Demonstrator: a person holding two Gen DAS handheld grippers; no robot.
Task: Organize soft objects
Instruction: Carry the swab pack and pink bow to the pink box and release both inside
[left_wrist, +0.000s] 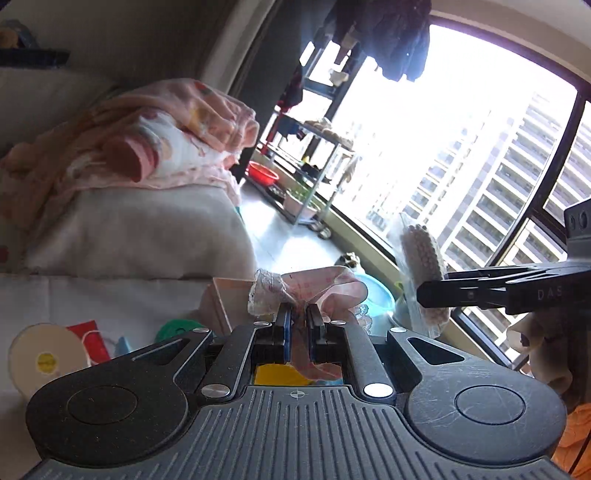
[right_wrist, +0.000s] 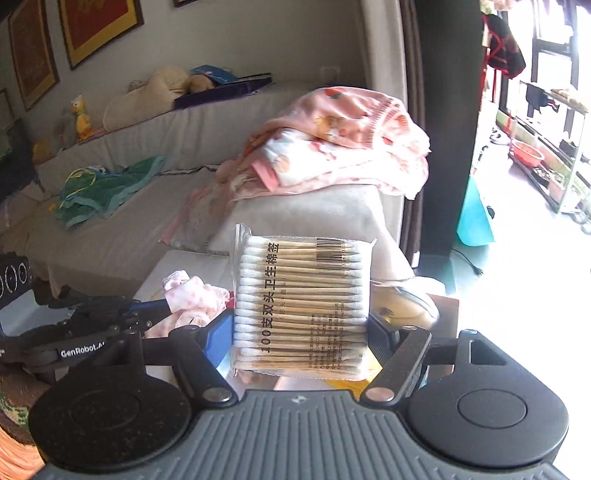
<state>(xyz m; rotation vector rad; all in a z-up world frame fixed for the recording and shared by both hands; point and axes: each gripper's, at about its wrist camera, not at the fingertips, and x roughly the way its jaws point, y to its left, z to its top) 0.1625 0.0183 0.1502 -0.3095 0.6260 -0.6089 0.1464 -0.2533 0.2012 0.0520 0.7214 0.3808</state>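
Observation:
My left gripper (left_wrist: 300, 314) is shut on a pink lace-trimmed cloth (left_wrist: 306, 291), which bunches above the fingertips and hangs down between them. The same cloth (right_wrist: 192, 295) shows in the right wrist view, pinched by the left gripper (right_wrist: 166, 304) at the left. My right gripper (right_wrist: 301, 325) is shut on a clear bag of cotton swabs (right_wrist: 301, 302), held upright above the table. In the left wrist view the right gripper (left_wrist: 424, 293) comes in from the right with the swab bag (left_wrist: 423, 269).
A cardboard box (left_wrist: 225, 302), a green round thing (left_wrist: 177, 328), a white tape roll (left_wrist: 46, 356) and a red packet (left_wrist: 90, 339) lie on the white table. A pile of pink blankets (right_wrist: 332, 144) sits on the sofa arm. A green cloth (right_wrist: 107, 188) lies on the sofa.

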